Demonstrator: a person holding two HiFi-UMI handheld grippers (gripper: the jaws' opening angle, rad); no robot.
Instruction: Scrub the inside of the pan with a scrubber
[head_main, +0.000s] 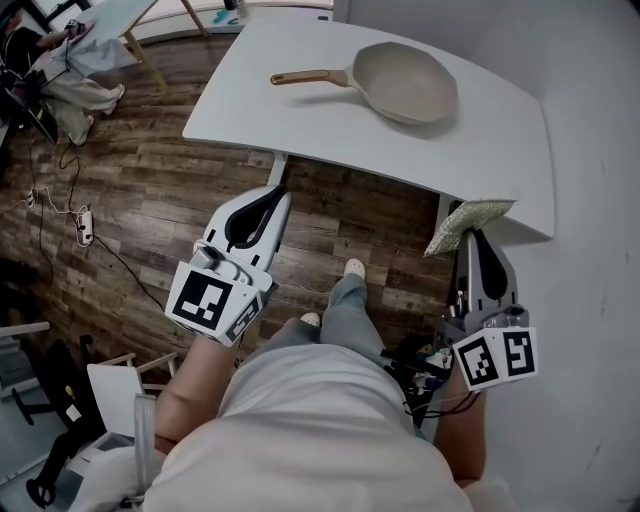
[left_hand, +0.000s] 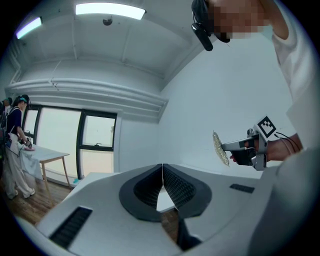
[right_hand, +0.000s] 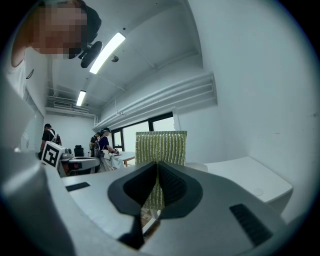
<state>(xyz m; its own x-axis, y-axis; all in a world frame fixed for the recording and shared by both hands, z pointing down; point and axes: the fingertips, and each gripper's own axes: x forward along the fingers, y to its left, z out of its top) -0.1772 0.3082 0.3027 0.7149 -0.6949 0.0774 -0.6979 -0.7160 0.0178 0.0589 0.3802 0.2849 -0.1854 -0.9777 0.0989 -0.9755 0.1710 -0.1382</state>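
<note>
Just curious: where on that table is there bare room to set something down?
The table is bare along its near edge, at the left corner by the handle of the pan, and at the right end. Only the pan crowds the back.

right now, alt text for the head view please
A person holds two grippers near a white table: the right gripper grips a scrubber, the left gripper is shut, empty. A beige pan lies on the table.
</note>
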